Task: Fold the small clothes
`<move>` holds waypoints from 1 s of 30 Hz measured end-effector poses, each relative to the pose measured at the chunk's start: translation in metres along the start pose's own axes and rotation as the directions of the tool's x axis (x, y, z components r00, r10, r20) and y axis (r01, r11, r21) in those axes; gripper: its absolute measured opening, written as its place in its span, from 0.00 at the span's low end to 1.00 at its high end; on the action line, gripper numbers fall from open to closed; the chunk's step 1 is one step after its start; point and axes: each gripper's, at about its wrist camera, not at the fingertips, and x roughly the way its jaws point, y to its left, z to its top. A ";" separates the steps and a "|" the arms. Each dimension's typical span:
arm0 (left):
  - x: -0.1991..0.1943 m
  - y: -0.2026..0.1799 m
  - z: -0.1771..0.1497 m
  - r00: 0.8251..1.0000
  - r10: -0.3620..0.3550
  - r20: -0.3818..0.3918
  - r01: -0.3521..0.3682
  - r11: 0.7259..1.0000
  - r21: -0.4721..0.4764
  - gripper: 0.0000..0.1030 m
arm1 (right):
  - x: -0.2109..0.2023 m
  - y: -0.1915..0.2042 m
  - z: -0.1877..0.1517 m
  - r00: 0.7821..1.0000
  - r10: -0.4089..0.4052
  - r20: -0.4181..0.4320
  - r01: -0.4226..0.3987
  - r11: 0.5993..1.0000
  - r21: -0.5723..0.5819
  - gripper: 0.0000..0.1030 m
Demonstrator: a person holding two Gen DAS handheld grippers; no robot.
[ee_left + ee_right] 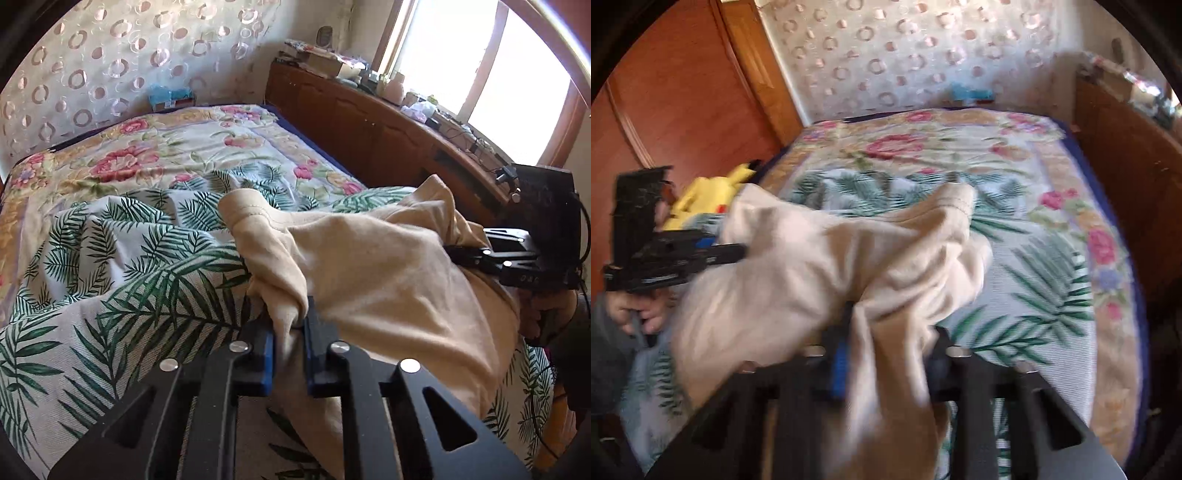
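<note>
Holding a beige garment [388, 266] up off the bed [155, 155], one gripper on each end. Left gripper [289, 354] clamped on a bunched fold right at its fingertips, cloth squeezed between the blue pads. Right gripper [886, 365] pinched on another bunch the same way, though that view is smeared with motion blur, so not much detail on the grip.

Key relation for the next move: cloth slung between the two grippers, long axis running roughly left to right across the near end of the bed, sagging in the middle over a palm-leaf sheet [110, 258]. A hemmed corner [240, 206] flopped up and away toward the far side. Neither side nearer, both already on it. Probably needs pulling taut and laying flat before any fold, just a guess.

Yellow plush toy [701, 199] lying off to the left near the bed's edge, well clear of the garment.

Writing or brands: faint pale marks on the other gripper's body in each view, too small to read. No label visible on the garment.
</note>
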 end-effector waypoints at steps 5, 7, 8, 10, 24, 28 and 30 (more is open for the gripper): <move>-0.036 -0.013 -0.003 0.997 -0.002 0.078 0.000 1.000 0.024 0.11 | -0.019 0.009 -0.001 0.995 -0.029 0.093 0.033 0.999 -0.042 0.18; -0.055 -0.015 -0.004 0.993 -0.002 0.116 -0.001 1.000 0.025 0.11 | -0.028 0.019 -0.001 0.991 -0.033 0.131 0.042 0.997 -0.068 0.18; -0.066 -0.016 -0.006 0.991 0.000 0.135 -0.004 1.000 0.026 0.11 | -0.033 0.025 -0.001 0.988 -0.033 0.151 0.046 0.996 -0.083 0.18; -0.088 -0.017 -0.009 0.985 0.012 0.171 -0.017 0.999 0.030 0.11 | -0.042 0.040 0.003 0.981 -0.027 0.191 0.050 0.992 -0.117 0.17; -0.239 0.061 -0.092 0.894 0.281 0.349 -0.235 0.957 -0.169 0.10 | 0.009 0.185 0.057 0.960 0.172 0.221 -0.053 0.886 -0.460 0.17; -0.257 0.097 -0.131 0.870 0.379 0.315 -0.302 0.915 -0.267 0.10 | 0.056 0.238 0.081 0.964 0.225 0.145 -0.105 0.817 -0.567 0.17; -0.259 0.113 -0.150 0.858 0.426 0.287 -0.337 0.888 -0.312 0.10 | 0.082 0.263 0.091 0.965 0.239 0.106 -0.123 0.774 -0.621 0.17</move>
